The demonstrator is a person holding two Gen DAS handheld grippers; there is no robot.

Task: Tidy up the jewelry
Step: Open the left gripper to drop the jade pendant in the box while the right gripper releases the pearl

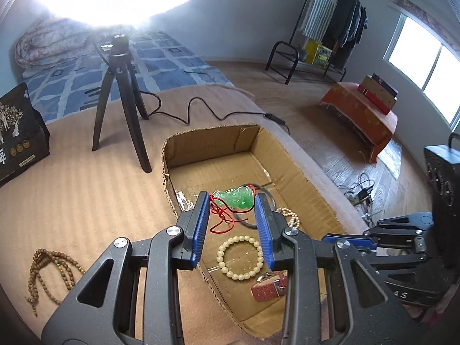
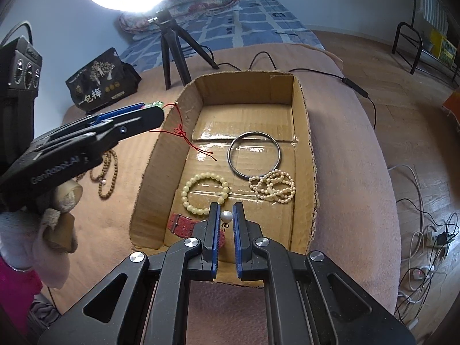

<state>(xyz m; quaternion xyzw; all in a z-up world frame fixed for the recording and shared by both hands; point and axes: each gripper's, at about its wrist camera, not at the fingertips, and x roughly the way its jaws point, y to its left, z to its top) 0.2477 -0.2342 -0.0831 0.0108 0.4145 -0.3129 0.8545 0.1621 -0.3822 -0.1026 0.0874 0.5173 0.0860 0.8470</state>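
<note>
My left gripper (image 1: 231, 199) is shut on a green jade pendant (image 1: 236, 197) and holds it above the open cardboard box (image 1: 210, 143); its red cord (image 1: 220, 215) hangs down. The pendant also shows in the right wrist view (image 2: 153, 104), over the box's left wall. My right gripper (image 2: 226, 214) is shut on a pearl earring (image 2: 226, 217) above the box's near end. In the box lie a pale bead bracelet (image 2: 205, 189), a metal bangle (image 2: 254, 155), a pearl necklace (image 2: 273, 187) and a red strap (image 2: 181, 224).
A brown wooden bead necklace (image 1: 51, 270) lies on the blanket left of the box. A black tripod (image 1: 120, 100) with a ring light and its cable stands behind the box. A black bag (image 1: 17, 132) sits at the far left.
</note>
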